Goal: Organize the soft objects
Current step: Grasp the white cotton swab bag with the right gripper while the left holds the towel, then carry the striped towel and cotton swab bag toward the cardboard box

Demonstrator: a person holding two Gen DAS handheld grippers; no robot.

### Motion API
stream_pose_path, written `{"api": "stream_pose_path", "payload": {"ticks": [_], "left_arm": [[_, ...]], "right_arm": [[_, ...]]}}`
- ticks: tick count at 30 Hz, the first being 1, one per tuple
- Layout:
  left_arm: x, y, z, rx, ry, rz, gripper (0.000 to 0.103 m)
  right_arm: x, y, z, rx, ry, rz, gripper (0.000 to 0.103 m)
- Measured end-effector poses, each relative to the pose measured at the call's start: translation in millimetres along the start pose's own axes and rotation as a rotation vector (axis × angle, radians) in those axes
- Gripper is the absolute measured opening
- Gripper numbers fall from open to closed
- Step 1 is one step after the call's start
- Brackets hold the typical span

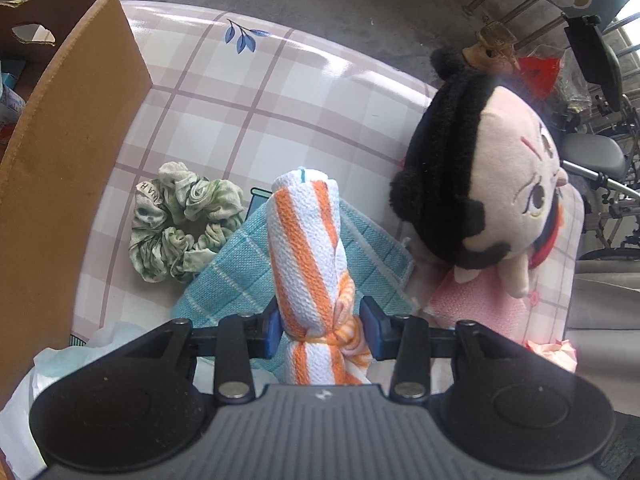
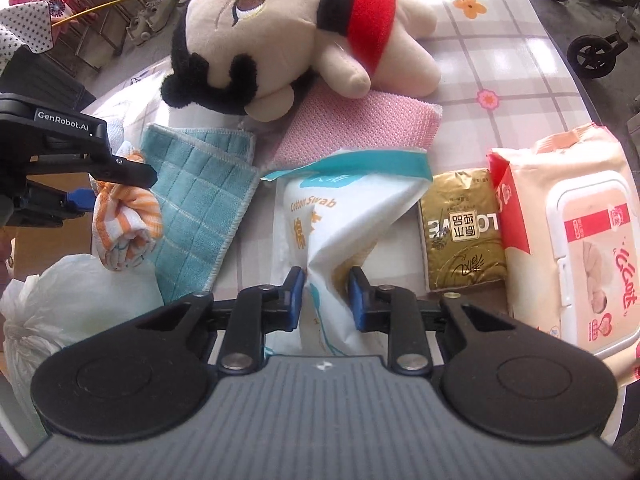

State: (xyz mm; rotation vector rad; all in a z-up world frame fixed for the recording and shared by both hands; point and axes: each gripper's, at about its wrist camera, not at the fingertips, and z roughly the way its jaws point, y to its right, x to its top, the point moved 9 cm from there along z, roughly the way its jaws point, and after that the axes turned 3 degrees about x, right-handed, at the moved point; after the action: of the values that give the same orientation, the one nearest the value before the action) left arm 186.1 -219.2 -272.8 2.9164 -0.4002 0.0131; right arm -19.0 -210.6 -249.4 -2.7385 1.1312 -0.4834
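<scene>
- Striped towel roll (image 1: pixel 308 256), pinched in the left claw (image 1: pixel 320 330), points toward 12 o'clock; cardboard box (image 1: pixel 72 152) at 9 o'clock.
- Right claw (image 2: pixel 326 294) clamps the swab packet (image 2: pixel 340 224), farther from that box.

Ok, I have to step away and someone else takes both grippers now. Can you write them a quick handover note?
Left gripper: shut on the orange-striped rolled towel, held above the table.
Right gripper: shut on the cotton swab bag, pinching its crumpled lower end.
Still on the checked tablecloth: green scrunchie, teal cloth, pink cloth with the plush doll lying partly on it, gold packet, wet wipes pack.
The cardboard box stands at the left gripper's left.
Done: two items picked up, neither placed yet.
Left: place both, probably in the box, then clear the rest.
</scene>
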Motion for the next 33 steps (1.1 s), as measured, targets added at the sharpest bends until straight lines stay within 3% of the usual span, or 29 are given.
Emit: {"api": "stream_pose_path", "payload": {"ticks": [6,11,20,27,33], "left_arm": [[2,7,-23,-0.119,0.047,-0.024,0.041],[12,-3,-65,-0.182,0.124,-0.038,0.041],[35,-79,-165,-0.228,0.28,-0.082,0.041],[52,-177,-223,-0.162,0.391,-0.149,0.041],[54,-252,-191,-0.119,0.33,-0.199,0.041]], "right_arm": [[25,-21,-30,0.021,0.1,-0.024,0.023],[42,-60,-54,0.05,0.179,-0.063,0.023],[61,-186,-107,0.171,0.278,-0.144,0.023],[52,-310,-98,0.293,0.224,-0.217,0.023],[20,-380,-52,0.25,0.111,-0.292,0.023]]}}
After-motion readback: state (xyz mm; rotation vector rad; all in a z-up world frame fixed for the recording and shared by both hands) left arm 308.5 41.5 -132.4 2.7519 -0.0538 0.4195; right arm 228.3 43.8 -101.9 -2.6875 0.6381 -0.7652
